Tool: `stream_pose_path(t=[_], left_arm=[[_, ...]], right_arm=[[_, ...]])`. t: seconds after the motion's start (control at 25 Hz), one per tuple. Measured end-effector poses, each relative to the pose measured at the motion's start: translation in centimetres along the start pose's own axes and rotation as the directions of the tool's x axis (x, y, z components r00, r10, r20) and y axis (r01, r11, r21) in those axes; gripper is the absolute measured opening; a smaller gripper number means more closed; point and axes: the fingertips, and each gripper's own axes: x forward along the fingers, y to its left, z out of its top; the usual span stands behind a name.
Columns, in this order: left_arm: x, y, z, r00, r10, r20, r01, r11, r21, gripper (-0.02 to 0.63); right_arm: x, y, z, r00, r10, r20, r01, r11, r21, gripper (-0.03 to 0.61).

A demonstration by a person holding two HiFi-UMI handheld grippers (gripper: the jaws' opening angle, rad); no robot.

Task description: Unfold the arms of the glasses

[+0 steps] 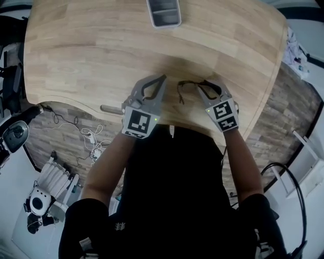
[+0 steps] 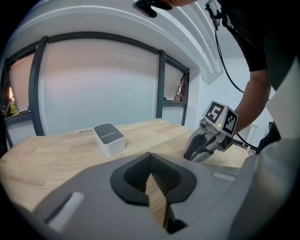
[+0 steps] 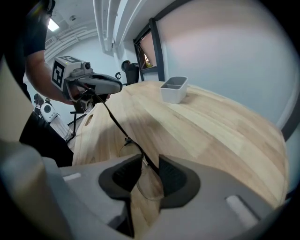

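Thin dark-rimmed glasses (image 1: 190, 85) lie on the wooden table (image 1: 101, 45) near its front edge. My right gripper (image 1: 208, 87) is over their right end and stands open. In the right gripper view the rim and a clear lens (image 3: 151, 183) sit between the pads (image 3: 172, 174) without being pressed, and one arm (image 3: 115, 122) runs out toward my left gripper (image 3: 117, 86). My left gripper (image 1: 161, 79) is shut a short way left of the glasses; its own view (image 2: 151, 159) shows nothing between the jaws. From that view my right gripper (image 2: 197, 149) shows at the right.
A small grey-white tray (image 1: 164, 12) (image 2: 109, 138) (image 3: 173, 89) stands at the far side of the table. The curved front table edge (image 1: 109, 108) is just below the grippers. Cables and a power strip (image 1: 91, 137) lie on the floor at the left.
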Motion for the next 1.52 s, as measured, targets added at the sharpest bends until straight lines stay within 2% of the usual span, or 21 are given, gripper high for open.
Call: stream_pose_path(t=[0.32,0.64,0.84,1.08,1.52], left_arm=[[0.5,-0.4,0.8,0.999,-0.03,0.018,0.029,0.999,0.017,0.008],[0.0,-0.5,0.8,0.999,-0.036,0.019,0.035,0.999,0.02,0.008],[-0.5,-0.1,0.2,1.0,-0.023,0.01,0.023,1.0,0.013,0.008],[-0.7,0.1,-0.4,1.0,-0.011,0.005,0.011,1.0,-0.003,0.008],[-0.8,1.4,-0.1,1.0,0.008,0.018,-0.007,1.0,-0.02,0.008]], right_arm=[[-0.8,2.9,-1.4,0.999,0.035,-0.01,-0.035,0.998,0.055,0.115],[-0.7,1.9,1.4,0.996,-0.03,0.087,0.027,0.999,0.03,0.115],[0.4,2.1,1.8,0.997,0.017,0.07,-0.019,0.999,0.026,0.097],[1.4,2.8,1.7,0.997,0.075,0.022,-0.075,0.997,-0.029,0.094],[2.2,2.4,0.7,0.995,0.088,-0.037,-0.089,0.996,-0.031,0.071]])
